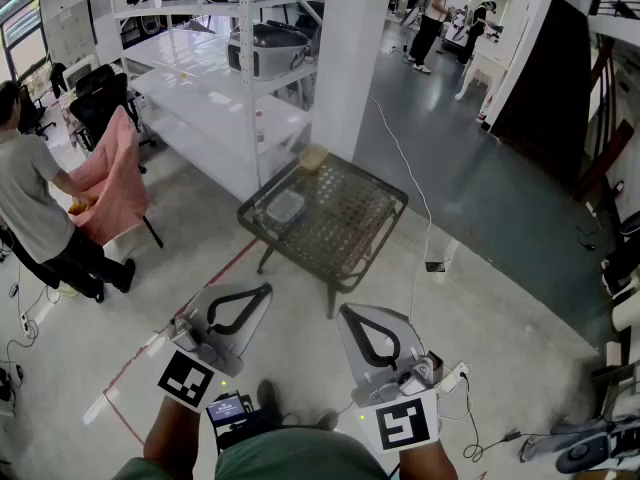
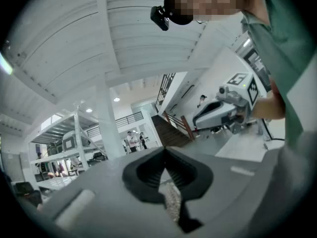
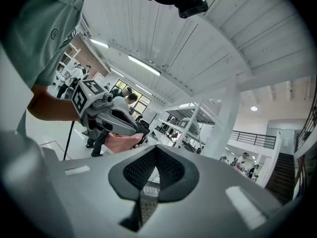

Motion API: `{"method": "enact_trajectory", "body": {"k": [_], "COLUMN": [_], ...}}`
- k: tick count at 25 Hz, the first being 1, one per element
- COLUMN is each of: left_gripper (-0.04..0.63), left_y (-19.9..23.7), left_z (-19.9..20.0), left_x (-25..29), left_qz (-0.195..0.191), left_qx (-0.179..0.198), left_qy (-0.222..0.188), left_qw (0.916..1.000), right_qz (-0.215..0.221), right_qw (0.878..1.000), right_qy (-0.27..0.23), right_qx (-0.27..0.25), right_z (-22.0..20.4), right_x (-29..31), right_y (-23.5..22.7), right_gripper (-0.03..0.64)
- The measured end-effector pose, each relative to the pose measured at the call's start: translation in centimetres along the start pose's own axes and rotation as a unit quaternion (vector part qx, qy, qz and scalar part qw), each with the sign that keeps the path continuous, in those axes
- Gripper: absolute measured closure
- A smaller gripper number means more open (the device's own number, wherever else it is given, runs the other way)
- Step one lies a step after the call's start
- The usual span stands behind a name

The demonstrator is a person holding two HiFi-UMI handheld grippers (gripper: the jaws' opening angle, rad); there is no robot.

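Left gripper (image 1: 264, 291) and right gripper (image 1: 351, 315), jaws pressed together on nothing, are held short of the wicker table (image 1: 290, 251) ahead, whose near rim could be struck by a careless advance.

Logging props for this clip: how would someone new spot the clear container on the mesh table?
In front of the white pillar stands a dark mesh table. The clear container lies flat on its left part. Its only neighbour, a tan lump at the far corner, is opaque.
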State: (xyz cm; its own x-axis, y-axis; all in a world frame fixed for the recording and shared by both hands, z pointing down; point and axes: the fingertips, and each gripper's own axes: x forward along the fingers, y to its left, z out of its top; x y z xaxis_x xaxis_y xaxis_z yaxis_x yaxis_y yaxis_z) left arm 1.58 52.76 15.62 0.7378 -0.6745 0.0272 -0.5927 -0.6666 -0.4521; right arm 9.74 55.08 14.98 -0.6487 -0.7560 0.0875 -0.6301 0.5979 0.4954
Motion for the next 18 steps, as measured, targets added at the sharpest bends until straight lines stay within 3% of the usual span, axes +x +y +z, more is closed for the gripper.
{"method": "enact_trajectory", "body": {"k": [18], "left_gripper": [0.594], "left_y": [3.8], "left_z": [-2.8], "left_x": [-0.3], "left_qz": [-0.021], "left_qx": [0.001], "left_qy": [-0.003], "left_qw": [0.9998], "right_qz": [-0.016], "right_qw": [1.000], "right_qy": [0.016], "right_qx": [0.014], "right_z": [0.0], "right_x": [4.4], "right_y": [0.7], "right_gripper": [0.611]}}
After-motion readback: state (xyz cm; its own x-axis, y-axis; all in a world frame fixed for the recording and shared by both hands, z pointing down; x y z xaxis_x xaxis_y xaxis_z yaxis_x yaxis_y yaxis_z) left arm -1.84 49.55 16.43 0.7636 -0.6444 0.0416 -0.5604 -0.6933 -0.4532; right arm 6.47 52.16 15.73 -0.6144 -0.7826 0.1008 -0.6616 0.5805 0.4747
